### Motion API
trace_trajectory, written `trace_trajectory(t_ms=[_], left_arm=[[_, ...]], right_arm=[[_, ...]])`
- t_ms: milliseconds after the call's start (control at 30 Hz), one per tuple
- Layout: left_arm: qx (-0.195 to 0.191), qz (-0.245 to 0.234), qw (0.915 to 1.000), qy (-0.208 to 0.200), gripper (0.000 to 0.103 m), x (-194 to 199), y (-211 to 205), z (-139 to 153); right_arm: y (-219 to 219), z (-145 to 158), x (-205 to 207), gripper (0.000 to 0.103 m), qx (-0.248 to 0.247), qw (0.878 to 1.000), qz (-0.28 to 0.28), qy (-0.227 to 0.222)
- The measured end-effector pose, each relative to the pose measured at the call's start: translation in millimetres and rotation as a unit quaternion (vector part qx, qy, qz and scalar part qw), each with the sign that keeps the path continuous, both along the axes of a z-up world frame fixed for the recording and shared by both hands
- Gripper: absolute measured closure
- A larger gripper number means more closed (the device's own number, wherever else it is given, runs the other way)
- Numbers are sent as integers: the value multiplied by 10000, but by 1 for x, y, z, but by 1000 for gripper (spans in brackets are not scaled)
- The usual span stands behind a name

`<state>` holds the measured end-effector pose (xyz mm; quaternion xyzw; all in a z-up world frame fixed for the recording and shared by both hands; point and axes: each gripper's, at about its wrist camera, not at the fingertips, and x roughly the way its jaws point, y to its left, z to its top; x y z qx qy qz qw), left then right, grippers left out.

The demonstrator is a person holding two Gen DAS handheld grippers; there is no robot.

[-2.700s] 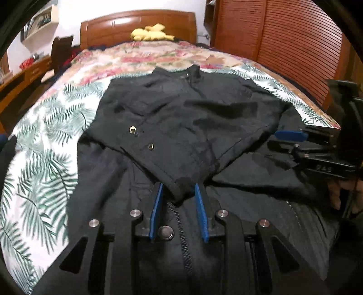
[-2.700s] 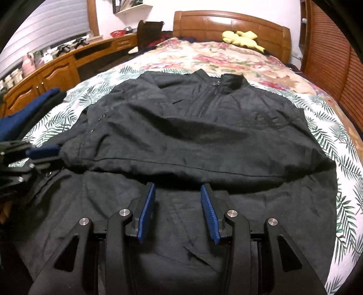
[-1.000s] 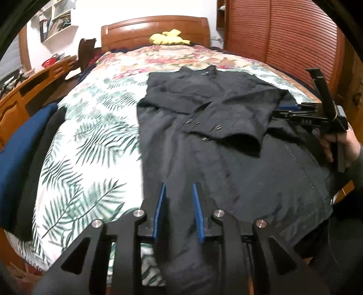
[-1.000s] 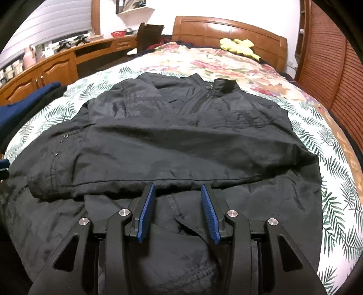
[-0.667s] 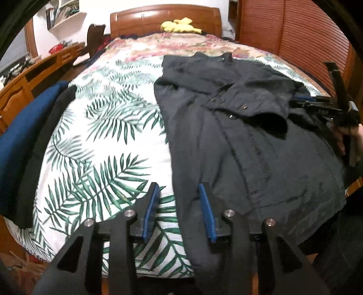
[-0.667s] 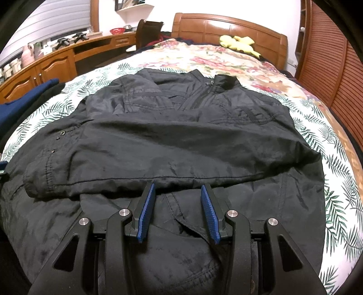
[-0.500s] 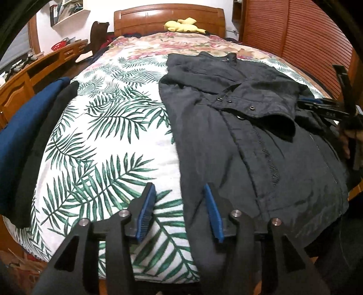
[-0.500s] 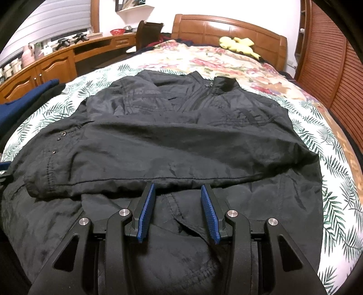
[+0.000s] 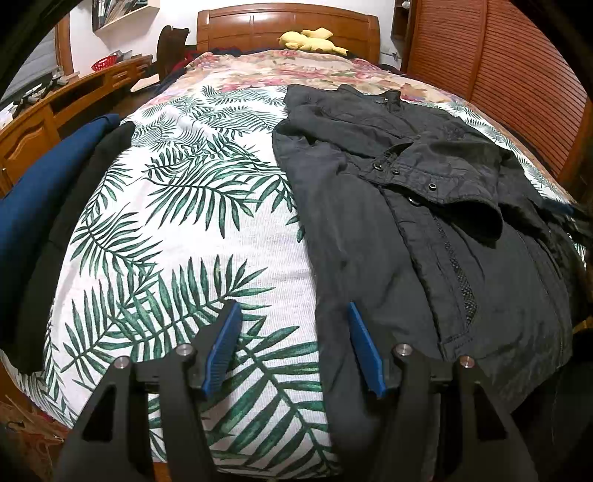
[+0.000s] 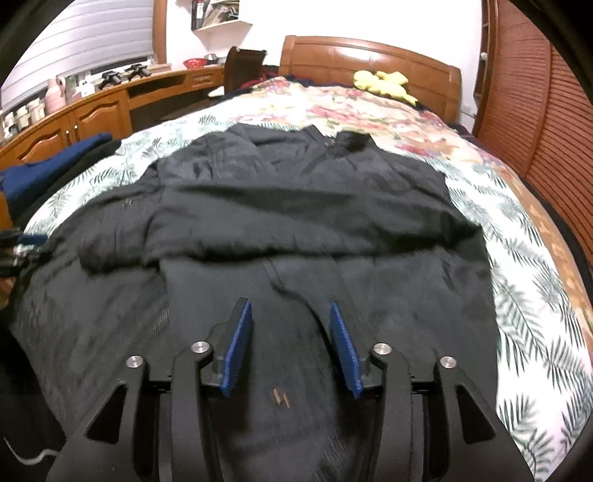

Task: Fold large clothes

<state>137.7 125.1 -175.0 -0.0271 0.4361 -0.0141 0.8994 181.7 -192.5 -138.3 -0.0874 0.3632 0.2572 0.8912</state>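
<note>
Both grippers spread, pinching nothing: our left gripper (image 9: 292, 345) straddles the jacket (image 9: 407, 241) hem's left corner; our right gripper (image 10: 291, 346) seemingly hovers mid-hem.

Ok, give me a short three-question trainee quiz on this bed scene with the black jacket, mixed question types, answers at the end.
1. True or false: the left claw is clamped on the black jacket.
2. Multiple choice: what lies folded across the jacket's chest? A) a sleeve B) a towel C) a pillow
3. Fill in: the yellow plush toy sits at the ___ end of the bed, by the wooden headboard.

Key
1. False: its jaws stand apart and have just been opening, above the leaf-print bedcover and the jacket's edge, gripping nothing.
2. A, the sleeve with snap buttons at its cuff.
3. Far.
</note>
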Motion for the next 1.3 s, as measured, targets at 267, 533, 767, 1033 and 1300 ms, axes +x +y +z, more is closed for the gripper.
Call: trace_trajectory(t_ms=[267, 533, 767, 1033, 1300], left_arm=[[35, -36, 10000, 16, 44, -1, -2, 2], [-143, -132, 9998, -55, 44, -19, -7, 8], [-411, -340, 9985, -76, 44, -39, -13, 10], [-584, -421, 9974, -94, 44, -50, -16, 9], [-458, -508, 9976, -73, 56, -65, -23, 6]], right_arm=[[-80, -20, -32, 41, -313, 9971, -625, 292], [-130, -21, -59, 41, -60, 9905, -1199, 671], [-134, -26, -79, 40, 73, 9899, -1052, 944], [-115, -7, -86, 59, 397, 9938, -700, 769], [-115, -12, -87, 59, 215, 9927, -761, 913]])
